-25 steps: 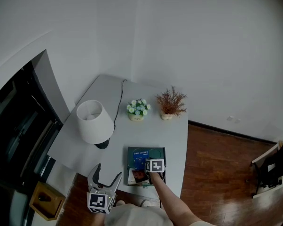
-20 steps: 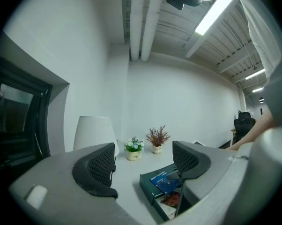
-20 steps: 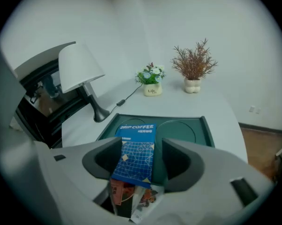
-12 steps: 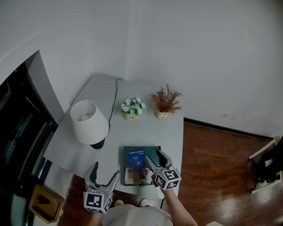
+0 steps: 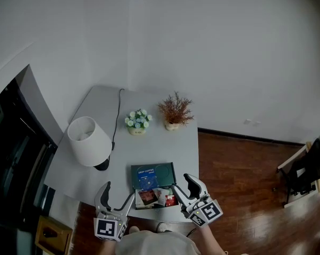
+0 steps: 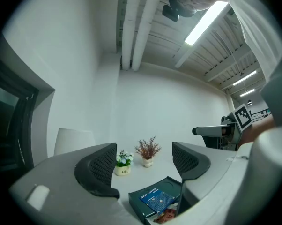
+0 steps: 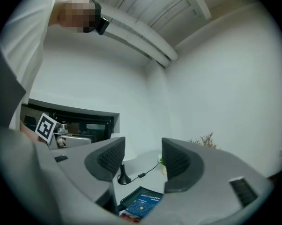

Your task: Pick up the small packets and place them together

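Observation:
A dark green box [image 5: 153, 175] lies near the table's front edge with a blue packet [image 5: 146, 181] on it. Three small packets [image 5: 159, 197] lie side by side against the box's near edge. My right gripper [image 5: 185, 188] hovers above the table just right of them; its jaws have just been closing a little, still apart, nothing between them. My left gripper [image 5: 116, 195] hangs left of the box, open and empty. In the left gripper view the box [image 6: 145, 201] and blue packet [image 6: 159, 202] show below the left gripper [image 6: 145, 168]. The right gripper [image 7: 141, 163] looks over the blue packet [image 7: 143, 204].
A white lamp [image 5: 89, 142] stands at the table's left with its cord running back. A small flower pot [image 5: 137, 122] and a dried plant [image 5: 174, 110] stand behind the box. Wooden floor [image 5: 240, 174] lies right of the table [image 5: 189, 147]; a dark cabinet is at the left.
My right gripper has lifted off the packets at the box's front and swung right, its jaws now apart. More packets show there than before. The left gripper has shifted only slightly.

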